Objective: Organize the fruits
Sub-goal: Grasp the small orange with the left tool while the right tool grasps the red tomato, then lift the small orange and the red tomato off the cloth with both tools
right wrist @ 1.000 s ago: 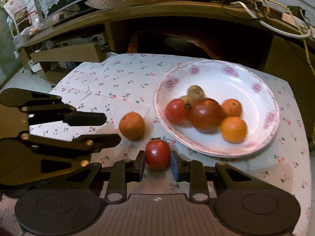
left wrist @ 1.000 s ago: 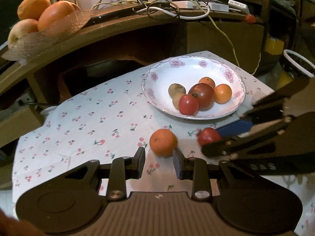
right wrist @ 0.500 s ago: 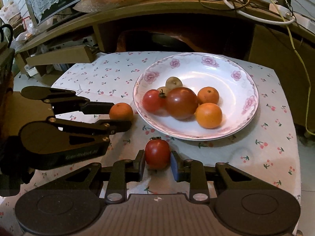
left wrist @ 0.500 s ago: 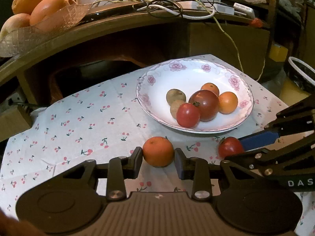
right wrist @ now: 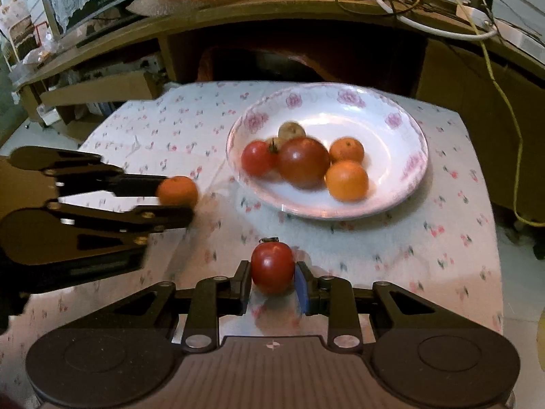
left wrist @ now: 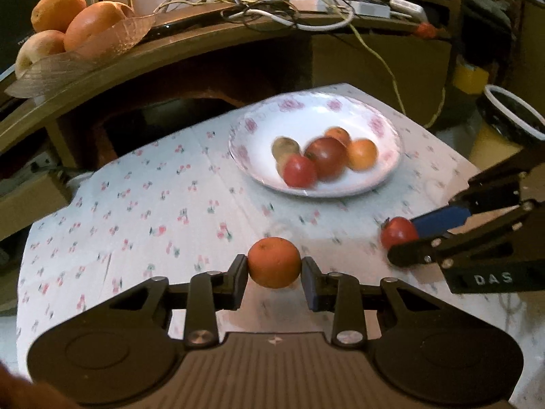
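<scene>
My left gripper (left wrist: 274, 274) is shut on a small orange (left wrist: 274, 262) and holds it above the cherry-print tablecloth (left wrist: 153, 204); it also shows in the right wrist view (right wrist: 177, 192). My right gripper (right wrist: 272, 281) is shut on a red tomato (right wrist: 272, 267), which also shows in the left wrist view (left wrist: 398, 231). A white floral plate (right wrist: 391, 119) beyond both grippers holds two tomatoes, two oranges and small brownish fruits. The plate also shows in the left wrist view (left wrist: 385, 129).
A curved wooden shelf (left wrist: 170, 54) rises behind the table, with a glass dish of large fruits (left wrist: 78, 30) and tangled cables (left wrist: 289, 17). A dark bowl with a white rim (left wrist: 514, 119) stands off the table's right side. A cardboard box (right wrist: 98, 92) lies at the left.
My left gripper closed on the orange and lifted it off the cloth. My right gripper lifted the tomato. Both views pulled back from the plate a little.
</scene>
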Available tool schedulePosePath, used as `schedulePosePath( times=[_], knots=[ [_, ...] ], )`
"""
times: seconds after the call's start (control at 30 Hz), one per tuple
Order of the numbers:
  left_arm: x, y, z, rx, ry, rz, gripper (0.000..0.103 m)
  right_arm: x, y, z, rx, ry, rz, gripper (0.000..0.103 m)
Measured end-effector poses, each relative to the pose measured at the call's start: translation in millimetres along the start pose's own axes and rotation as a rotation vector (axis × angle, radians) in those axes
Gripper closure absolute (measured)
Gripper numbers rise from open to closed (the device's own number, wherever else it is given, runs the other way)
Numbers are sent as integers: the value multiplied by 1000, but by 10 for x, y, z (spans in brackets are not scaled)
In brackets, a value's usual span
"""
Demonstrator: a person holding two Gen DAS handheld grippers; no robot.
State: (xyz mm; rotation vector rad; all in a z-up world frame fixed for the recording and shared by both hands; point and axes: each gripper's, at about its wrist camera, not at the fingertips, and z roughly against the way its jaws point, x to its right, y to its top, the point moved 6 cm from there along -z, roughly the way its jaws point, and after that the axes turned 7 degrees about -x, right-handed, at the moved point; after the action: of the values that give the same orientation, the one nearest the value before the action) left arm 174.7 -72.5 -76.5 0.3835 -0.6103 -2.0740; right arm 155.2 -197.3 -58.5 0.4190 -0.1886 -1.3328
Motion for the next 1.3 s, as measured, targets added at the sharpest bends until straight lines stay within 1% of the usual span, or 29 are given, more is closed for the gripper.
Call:
schedulePosePath(
  times=[0.17,0.23,0.37,0.5,0.63,0.7,0.87,0.9,1.03,1.23,1.3],
  knots=[
    [158,-321,214,-50,-15,-4,64,-180,-285,124,-39,-2,15,74],
    [195,-434,273,-61,-24,2,64,-242,-387,175,-39,-15,34,74],
    [239,-580,256,-83,-13,-6,64,-296,-467,191,-35,-38,45,73],
    [256,-577,246,-64,-6,-27,63,-318,-481,139,-43,-34,58,71],
    [270,-597,199,-80,16,-66,61,-325,-477,140,-34,-20,81,65],
    [262,-610,200,-80,8,-68,59,-304,-461,142,-30,-18,79,61],
    [254,-629,233,-84,-5,-85,55,-269,-399,164,-17,5,66,59],
    [252,-636,236,-83,-4,-89,54,-277,-392,170,-14,7,72,57],
    [217,-664,236,-81,-2,-86,50,-319,-370,168,-3,21,83,57],
    [208,-646,237,-70,-1,-86,51,-363,-348,99,-20,30,89,57],
    [205,-644,233,-67,-3,-81,53,-363,-354,90,-25,33,87,59]
  ],
)
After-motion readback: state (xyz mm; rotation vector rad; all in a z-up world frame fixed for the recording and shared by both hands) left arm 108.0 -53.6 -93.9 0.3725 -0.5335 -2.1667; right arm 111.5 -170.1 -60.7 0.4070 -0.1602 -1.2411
